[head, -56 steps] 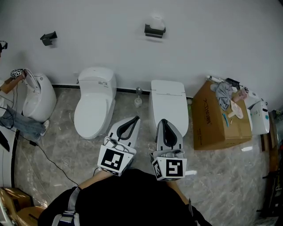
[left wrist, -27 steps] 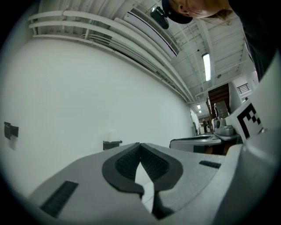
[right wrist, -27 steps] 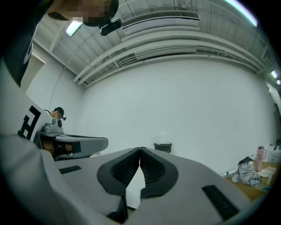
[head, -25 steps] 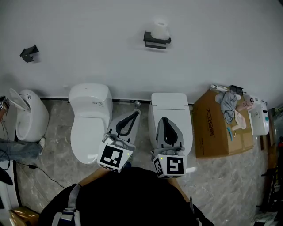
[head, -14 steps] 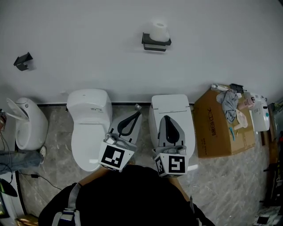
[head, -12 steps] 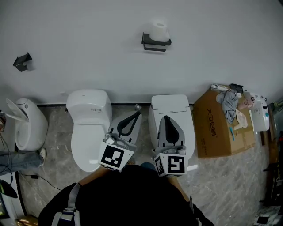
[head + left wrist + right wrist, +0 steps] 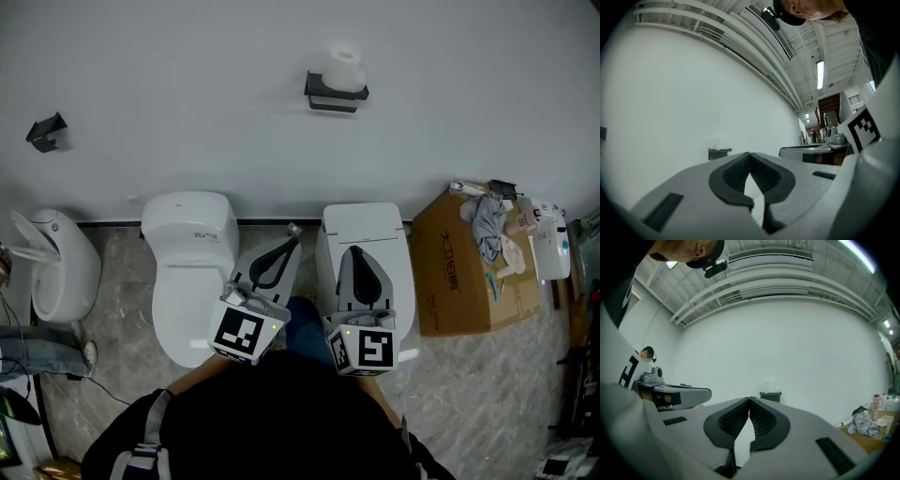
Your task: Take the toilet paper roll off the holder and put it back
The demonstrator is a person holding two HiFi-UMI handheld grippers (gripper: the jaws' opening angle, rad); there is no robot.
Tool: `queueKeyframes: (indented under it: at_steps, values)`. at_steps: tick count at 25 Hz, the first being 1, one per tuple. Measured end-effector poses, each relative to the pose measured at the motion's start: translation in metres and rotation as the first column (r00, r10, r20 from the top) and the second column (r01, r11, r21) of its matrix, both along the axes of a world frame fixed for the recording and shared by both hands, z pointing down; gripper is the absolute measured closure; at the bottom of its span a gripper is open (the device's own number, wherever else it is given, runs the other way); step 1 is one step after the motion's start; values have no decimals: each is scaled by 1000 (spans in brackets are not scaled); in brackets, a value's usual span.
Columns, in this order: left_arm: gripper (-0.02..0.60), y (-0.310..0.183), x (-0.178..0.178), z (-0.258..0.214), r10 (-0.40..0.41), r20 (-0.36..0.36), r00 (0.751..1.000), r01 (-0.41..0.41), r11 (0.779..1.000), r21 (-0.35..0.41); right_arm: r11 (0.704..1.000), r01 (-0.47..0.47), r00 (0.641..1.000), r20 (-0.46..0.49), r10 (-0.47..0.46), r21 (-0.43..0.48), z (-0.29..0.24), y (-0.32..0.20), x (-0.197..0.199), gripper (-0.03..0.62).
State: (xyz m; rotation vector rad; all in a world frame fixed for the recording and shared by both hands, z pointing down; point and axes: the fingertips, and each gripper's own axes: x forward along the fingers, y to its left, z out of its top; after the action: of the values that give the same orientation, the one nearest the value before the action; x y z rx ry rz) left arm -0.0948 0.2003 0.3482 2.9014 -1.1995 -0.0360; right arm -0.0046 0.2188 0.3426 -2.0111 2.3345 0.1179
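A white toilet paper roll point(image 7: 345, 67) stands upright on a black holder point(image 7: 335, 95) fixed high on the white wall. The roll point(image 7: 770, 386) and holder point(image 7: 770, 395) show faintly in the right gripper view, the holder point(image 7: 719, 153) also in the left gripper view. My left gripper point(image 7: 292, 243) is shut and empty, held low in front of me, far from the holder. My right gripper point(image 7: 352, 250) is shut too, with nothing between its pads, beside the left one. In both gripper views the jaw tips point(image 7: 749, 154) point(image 7: 749, 400) meet.
Two white toilets point(image 7: 189, 265) point(image 7: 364, 246) stand against the wall below the holder. A third white fixture point(image 7: 53, 268) sits far left. A cardboard box point(image 7: 469, 264) with cloth and small items stands at right. Another black bracket point(image 7: 45, 130) hangs on the wall at left.
The head view has tilted up so the holder and roll sit lower in the picture than at first. Both grippers stay shut and nearly still in front of me.
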Motion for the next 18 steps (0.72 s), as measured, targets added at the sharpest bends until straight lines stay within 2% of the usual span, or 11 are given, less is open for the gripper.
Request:
queueKeyframes:
  at_steps: [9,18]
  values:
    - [575,-31,6,1,-8,-9,1000,8,1000,-3,1000,24,1000,3,-24,17,0,-29,4,571]
    - [575,-95,31,-3,-19,-10,1000,19,1000,10,999,38,999,9,-38,28,-5,-98,28,571]
